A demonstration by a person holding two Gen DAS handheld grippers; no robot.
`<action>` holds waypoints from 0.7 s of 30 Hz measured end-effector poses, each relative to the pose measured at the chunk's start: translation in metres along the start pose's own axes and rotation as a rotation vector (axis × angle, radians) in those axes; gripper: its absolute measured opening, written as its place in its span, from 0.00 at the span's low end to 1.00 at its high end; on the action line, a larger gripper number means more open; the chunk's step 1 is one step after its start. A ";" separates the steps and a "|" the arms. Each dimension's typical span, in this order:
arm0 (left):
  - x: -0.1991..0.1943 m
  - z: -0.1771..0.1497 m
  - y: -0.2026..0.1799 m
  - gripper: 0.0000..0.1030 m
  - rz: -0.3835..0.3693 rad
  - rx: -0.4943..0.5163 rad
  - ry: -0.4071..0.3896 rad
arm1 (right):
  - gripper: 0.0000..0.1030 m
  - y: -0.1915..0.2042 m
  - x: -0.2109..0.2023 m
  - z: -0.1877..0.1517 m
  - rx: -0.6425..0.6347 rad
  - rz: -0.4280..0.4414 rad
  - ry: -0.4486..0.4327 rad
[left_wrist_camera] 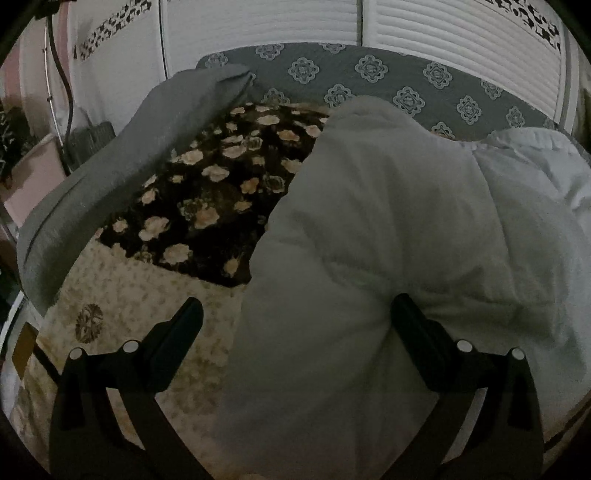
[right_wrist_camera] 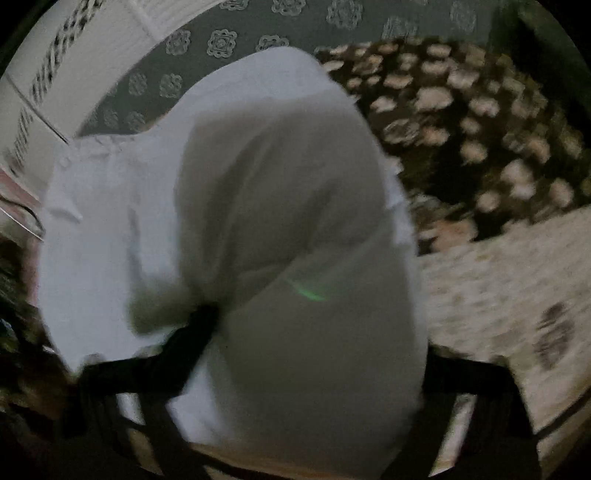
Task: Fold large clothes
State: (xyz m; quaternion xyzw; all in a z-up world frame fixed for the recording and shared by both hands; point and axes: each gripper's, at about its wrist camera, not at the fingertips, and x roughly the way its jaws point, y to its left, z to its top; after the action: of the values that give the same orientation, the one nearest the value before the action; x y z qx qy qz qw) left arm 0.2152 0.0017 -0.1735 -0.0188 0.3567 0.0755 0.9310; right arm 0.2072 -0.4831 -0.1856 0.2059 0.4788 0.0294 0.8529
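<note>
A large white garment lies bunched on the bed, over a dark floral blanket. My left gripper is open, with its fingers wide apart. The cloth fills the gap and drapes against the right finger. The left finger is over the beige spread. In the blurred right wrist view the white garment covers my right gripper. Only its left finger shows, pressed into the cloth. The other finger is hidden under the fabric.
A grey garment lies along the left side of the bed. A beige patterned spread covers the near part. A grey patterned headboard cover and white slatted doors stand behind. A lamp cable hangs at left.
</note>
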 end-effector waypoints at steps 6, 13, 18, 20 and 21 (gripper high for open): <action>-0.002 0.002 -0.011 0.51 -0.073 0.023 0.001 | 0.21 0.030 -0.021 0.002 -0.029 -0.031 -0.092; 0.000 0.014 -0.035 0.26 -0.234 -0.049 -0.012 | 0.13 0.056 -0.097 0.012 -0.124 -0.132 -0.369; -0.024 0.024 -0.103 0.28 -0.427 0.048 -0.164 | 0.19 0.021 -0.109 0.028 -0.118 -0.410 -0.428; -0.025 0.025 -0.128 0.55 -0.375 0.078 -0.182 | 0.35 -0.024 -0.088 0.026 -0.004 -0.407 -0.324; -0.024 0.025 -0.133 0.72 -0.343 0.071 -0.181 | 0.43 -0.039 -0.080 0.021 0.041 -0.376 -0.292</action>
State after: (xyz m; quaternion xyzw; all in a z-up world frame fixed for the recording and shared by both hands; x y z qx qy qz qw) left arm 0.2351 -0.1302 -0.1414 -0.0395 0.2653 -0.0957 0.9586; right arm 0.1762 -0.5451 -0.1267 0.1325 0.3809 -0.1700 0.8992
